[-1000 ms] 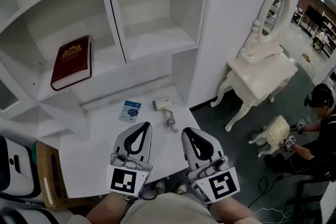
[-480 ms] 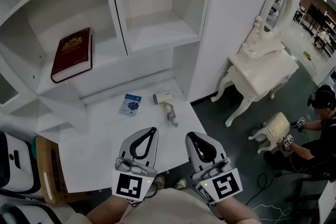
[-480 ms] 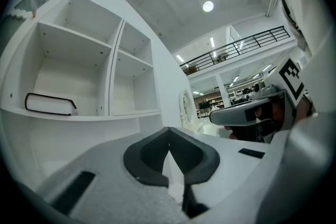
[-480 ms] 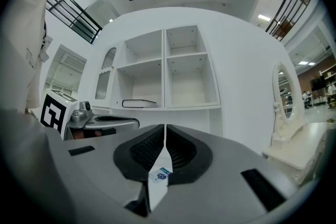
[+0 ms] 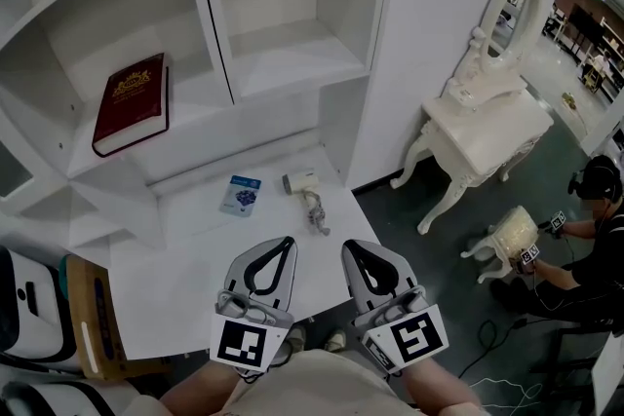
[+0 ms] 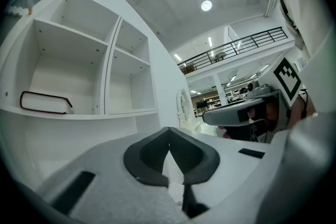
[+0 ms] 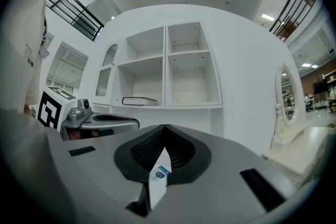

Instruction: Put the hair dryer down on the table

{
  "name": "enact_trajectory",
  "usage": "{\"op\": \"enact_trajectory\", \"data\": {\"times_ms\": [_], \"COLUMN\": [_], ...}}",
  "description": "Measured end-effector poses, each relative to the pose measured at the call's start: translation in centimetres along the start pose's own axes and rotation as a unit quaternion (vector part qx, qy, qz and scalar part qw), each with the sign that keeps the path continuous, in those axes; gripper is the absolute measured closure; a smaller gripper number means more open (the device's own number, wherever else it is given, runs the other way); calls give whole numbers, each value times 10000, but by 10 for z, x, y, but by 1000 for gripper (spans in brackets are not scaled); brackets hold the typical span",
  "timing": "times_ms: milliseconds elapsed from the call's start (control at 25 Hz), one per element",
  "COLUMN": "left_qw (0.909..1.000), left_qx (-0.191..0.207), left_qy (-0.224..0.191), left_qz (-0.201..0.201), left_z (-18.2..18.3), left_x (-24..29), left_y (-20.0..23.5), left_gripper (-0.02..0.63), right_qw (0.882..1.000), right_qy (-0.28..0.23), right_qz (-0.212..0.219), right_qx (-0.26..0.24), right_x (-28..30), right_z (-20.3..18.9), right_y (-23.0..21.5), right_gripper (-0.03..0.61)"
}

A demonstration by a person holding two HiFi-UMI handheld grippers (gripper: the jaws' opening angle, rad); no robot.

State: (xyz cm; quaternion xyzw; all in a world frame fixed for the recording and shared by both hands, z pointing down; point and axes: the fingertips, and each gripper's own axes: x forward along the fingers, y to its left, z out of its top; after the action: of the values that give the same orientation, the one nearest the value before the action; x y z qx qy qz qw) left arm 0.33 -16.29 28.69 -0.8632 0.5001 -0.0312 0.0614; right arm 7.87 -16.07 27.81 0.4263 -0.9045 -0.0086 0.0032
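The hair dryer (image 5: 300, 181) lies on the white table (image 5: 175, 287), just above the middle of the head view, free of both grippers, so by the look of it the putting-down is already done. Nearest the camera, at the bottom of the frame, the left gripper (image 5: 285, 245) and the right gripper (image 5: 352, 249) hover side by side over the table's front edge. Each has its jaws drawn fully together, tips meeting, with nothing held between them; only bare tabletop shows through the slit below the tips. Just beyond the tips lies the dryer's cord (image 5: 315, 214), bunched in a loose grey tangle that runs up to the dryer body. To the dryer's left, near but apart, sits a small blue card (image 5: 241, 195). The dryer looks like a small, pale, hard-shelled one — probably light, stiff and rather smooth, so the pads could slide on the rounded barrel. The narrower handle end, where the cord leaves it, seems the surer place to pinch, with some care that the trailing cord does not snag or drag. Farther up, a red book (image 5: 132, 102) rests on the white shelves (image 5: 283, 63) at upper left. At the right stands a cream dressing table (image 5: 487, 132), and a person (image 5: 595, 239) crouches at the right edge.
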Motion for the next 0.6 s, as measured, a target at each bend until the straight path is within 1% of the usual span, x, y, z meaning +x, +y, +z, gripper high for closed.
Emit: {"op": "enact_trajectory", "data": {"times_ms": [200, 320, 600], "left_qw": [10000, 9999, 10000], "left_qx": [1, -107, 13], "left_qy": [10, 3, -9], "left_qz": [-21, -36, 11], "left_z": [-1, -4, -5], "left_x": [2, 4, 6], "left_y": [2, 5, 13], "left_gripper": [601, 601, 601], "right_qw": [9999, 9999, 10000], "right_qy": [35, 33, 49], "right_qz": [61, 56, 18], "right_qx": [-117, -116, -84], "right_x": [7, 11, 19], "right_z": [4, 4, 2], "right_y": [-1, -1, -4], "right_gripper": [558, 558, 558]}}
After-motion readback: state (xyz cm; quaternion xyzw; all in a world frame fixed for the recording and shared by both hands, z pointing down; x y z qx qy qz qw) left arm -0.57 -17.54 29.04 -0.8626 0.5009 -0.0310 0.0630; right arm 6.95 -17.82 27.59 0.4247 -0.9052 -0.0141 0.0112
